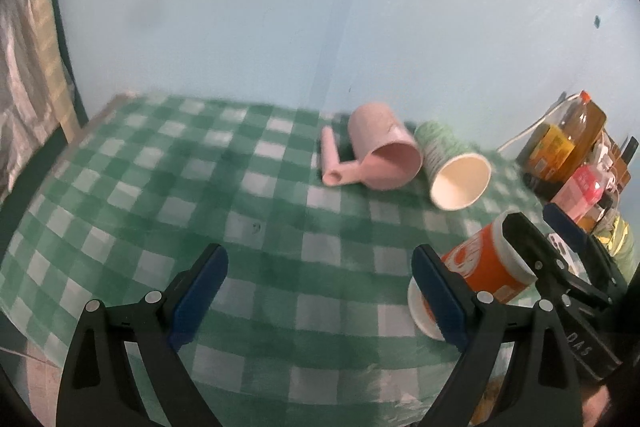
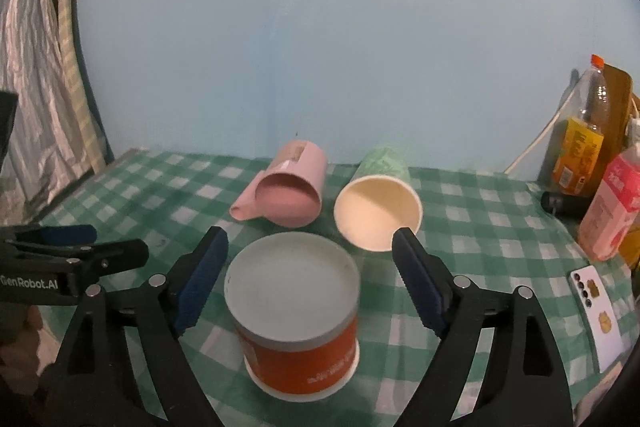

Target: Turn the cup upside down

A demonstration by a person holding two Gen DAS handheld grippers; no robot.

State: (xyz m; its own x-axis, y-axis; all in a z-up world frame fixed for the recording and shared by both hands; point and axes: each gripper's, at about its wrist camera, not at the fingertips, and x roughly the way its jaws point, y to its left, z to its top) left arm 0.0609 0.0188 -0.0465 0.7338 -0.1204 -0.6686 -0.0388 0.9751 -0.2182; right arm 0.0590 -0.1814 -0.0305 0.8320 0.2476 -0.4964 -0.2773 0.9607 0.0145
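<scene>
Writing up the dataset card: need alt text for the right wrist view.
An orange paper cup stands upside down on a green checked tablecloth, between the open right gripper's blue-padded fingers, which do not touch it. Behind it a pink mug and a green paper cup lie on their sides, mouths toward the camera.

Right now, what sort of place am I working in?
Probably a home, at a table against a wall: a green checked tablecloth, a pale blue painted wall, and household clutter at the right, an orange-capped bottle and a pink carton.

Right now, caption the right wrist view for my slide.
Open right gripper straddles the inverted orange cup on checkered cloth.
</scene>
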